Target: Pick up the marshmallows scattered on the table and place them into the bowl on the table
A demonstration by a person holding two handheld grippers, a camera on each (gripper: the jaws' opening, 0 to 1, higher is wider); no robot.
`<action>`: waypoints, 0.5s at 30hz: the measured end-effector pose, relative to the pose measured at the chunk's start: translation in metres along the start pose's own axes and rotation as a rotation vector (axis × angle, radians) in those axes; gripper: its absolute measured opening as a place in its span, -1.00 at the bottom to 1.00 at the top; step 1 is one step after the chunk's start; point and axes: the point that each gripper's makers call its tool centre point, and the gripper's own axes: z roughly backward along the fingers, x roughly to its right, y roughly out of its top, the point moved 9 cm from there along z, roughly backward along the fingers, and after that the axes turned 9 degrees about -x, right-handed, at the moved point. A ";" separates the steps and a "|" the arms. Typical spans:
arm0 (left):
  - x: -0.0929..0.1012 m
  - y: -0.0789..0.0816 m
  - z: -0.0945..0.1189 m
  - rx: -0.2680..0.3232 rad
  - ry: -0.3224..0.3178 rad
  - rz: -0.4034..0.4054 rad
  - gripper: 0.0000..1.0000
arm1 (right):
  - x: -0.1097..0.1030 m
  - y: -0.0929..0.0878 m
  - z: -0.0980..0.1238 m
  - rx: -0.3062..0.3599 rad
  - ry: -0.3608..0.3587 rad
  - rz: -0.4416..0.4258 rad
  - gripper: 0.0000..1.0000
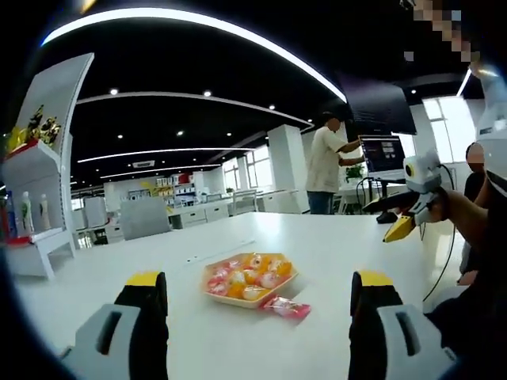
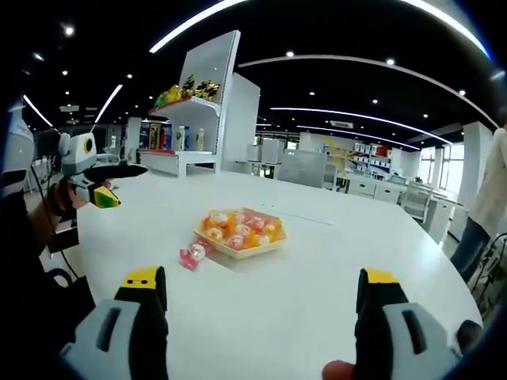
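On the white table (image 1: 333, 245), a shallow tan hexagonal bowl (image 1: 249, 279) holds wrapped orange and pink marshmallows (image 1: 252, 276). One pink-wrapped marshmallow (image 1: 287, 308) lies on the tabletop just beside the bowl's near edge. The left gripper (image 1: 257, 297) is released, jaws spread wide with nothing between them. The right gripper (image 2: 257, 297) is likewise released and empty, the bowl beyond its jaws.
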 end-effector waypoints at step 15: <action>0.000 0.000 0.009 -0.019 0.004 -0.009 0.91 | 0.002 -0.003 0.003 0.001 -0.006 -0.007 0.94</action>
